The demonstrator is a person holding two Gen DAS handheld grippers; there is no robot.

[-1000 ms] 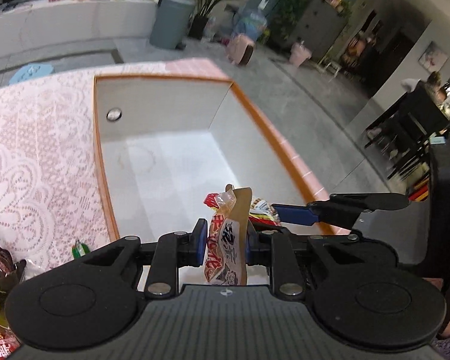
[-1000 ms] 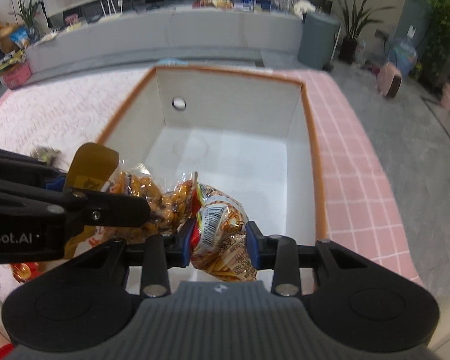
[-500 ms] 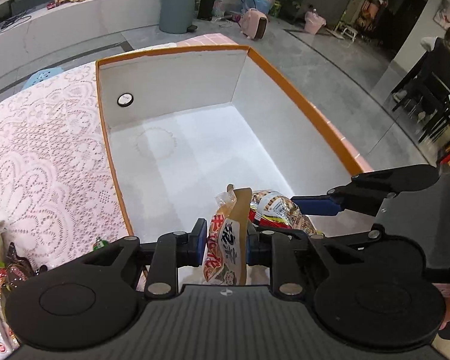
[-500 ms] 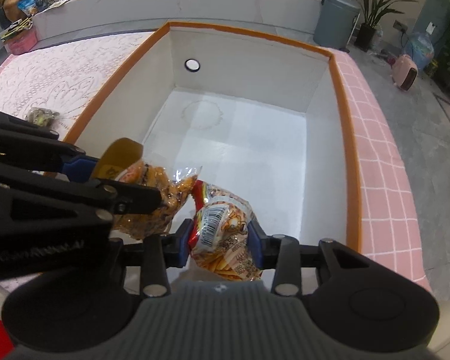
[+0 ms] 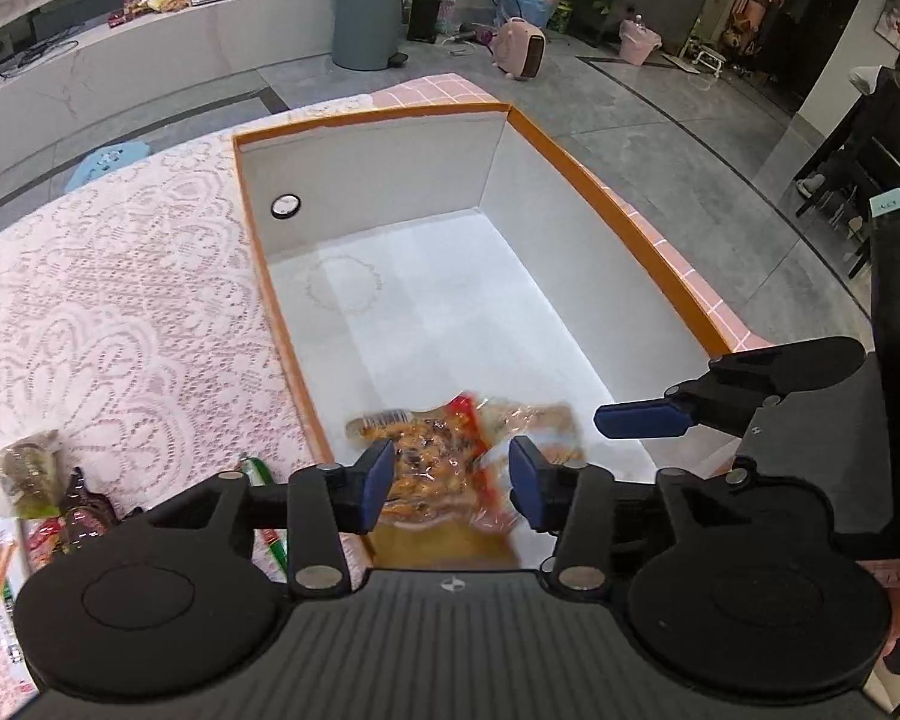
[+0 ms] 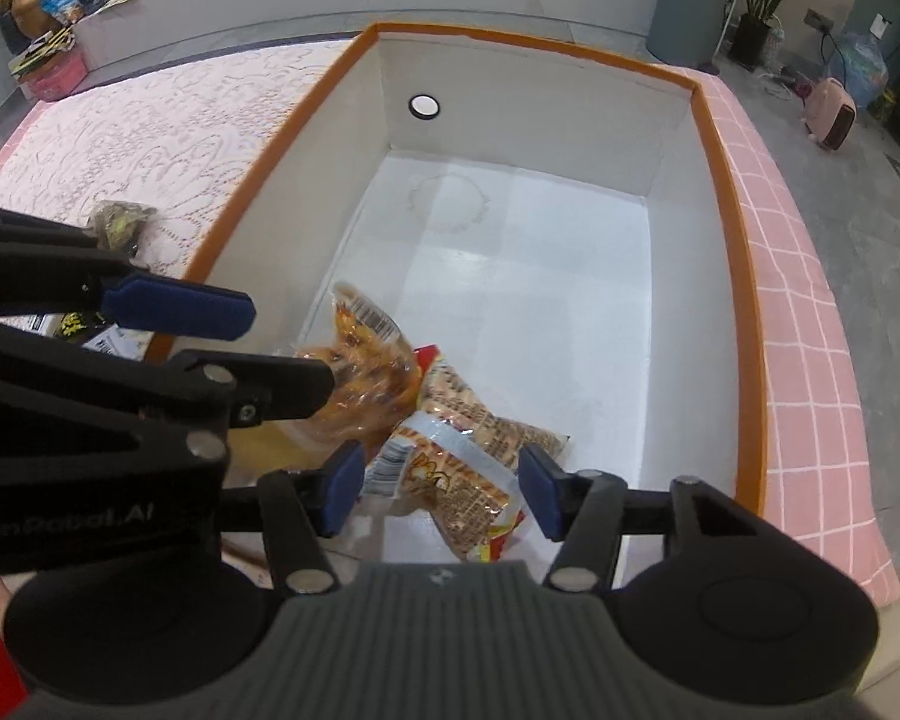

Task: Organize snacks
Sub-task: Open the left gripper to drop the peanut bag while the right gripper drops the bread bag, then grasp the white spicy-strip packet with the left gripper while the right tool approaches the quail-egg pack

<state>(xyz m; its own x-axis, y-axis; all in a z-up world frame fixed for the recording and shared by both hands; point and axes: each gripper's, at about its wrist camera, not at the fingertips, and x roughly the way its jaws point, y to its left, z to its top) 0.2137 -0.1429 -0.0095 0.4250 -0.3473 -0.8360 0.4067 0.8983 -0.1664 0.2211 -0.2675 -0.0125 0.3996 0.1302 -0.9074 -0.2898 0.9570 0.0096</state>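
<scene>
Two snack packs are lying in the near end of the box (image 6: 744,276), which is white inside with an orange rim. The orange snack bag (image 6: 366,372) is clear plastic full of golden-brown pieces, barcode strip at its top end. The printed snack packet (image 6: 468,450) is crinkly with red and yellow edges, small print and a white barcode panel. They overlap each other, the orange one toward the left wall. In the left wrist view both look smeared, so details there are hard to read.

The left hand-held gripper (image 5: 448,483) has its jaws opening, blue pads clear of the bags showing between them. Same for the right hand-held gripper (image 6: 438,489): jaws opening, packet between them but pads off it.

Plenty of bare floor in the far half of the box, up to the back wall with its round hole (image 6: 423,105). A few loose snacks (image 5: 48,492) sit on the lace cloth (image 5: 120,300) over the worktop, left of the box.
</scene>
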